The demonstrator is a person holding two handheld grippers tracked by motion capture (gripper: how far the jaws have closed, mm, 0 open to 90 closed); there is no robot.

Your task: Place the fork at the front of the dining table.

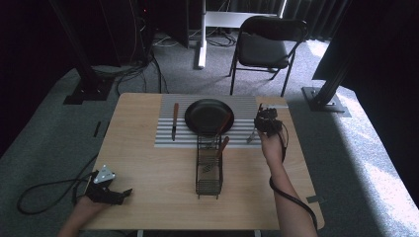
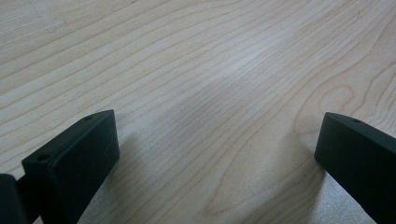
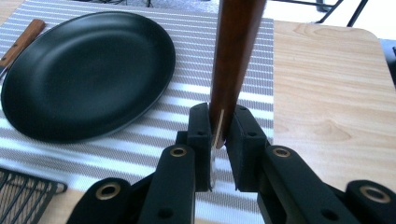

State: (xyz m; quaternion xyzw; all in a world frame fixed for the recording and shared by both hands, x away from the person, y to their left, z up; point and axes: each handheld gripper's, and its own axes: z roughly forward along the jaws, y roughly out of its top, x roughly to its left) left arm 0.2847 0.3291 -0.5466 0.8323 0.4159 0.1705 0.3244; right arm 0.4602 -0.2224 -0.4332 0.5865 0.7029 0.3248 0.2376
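My right gripper [image 1: 267,121] [image 3: 218,126] is shut on a wood-handled utensil [image 3: 236,46], just right of the black plate [image 1: 208,116] [image 3: 84,74] over the striped placemat [image 1: 168,139] [image 3: 261,56]. The brown handle stands up past the jaws, and the utensil's metal end [image 1: 251,135] hangs toward the mat. A wood-handled knife [image 1: 174,121] [image 3: 21,42] lies left of the plate. My left gripper [image 1: 112,193] [image 2: 217,135] rests low over bare wood at the table's front left, jaws wide open with nothing between them.
A black wire basket [image 1: 209,170] [image 3: 23,193] stands in front of the plate with two wood-handled utensils [image 1: 223,144] leaning out of it. Beyond the table's far edge stands a folding chair [image 1: 267,47]. Cables trail off the front edge.
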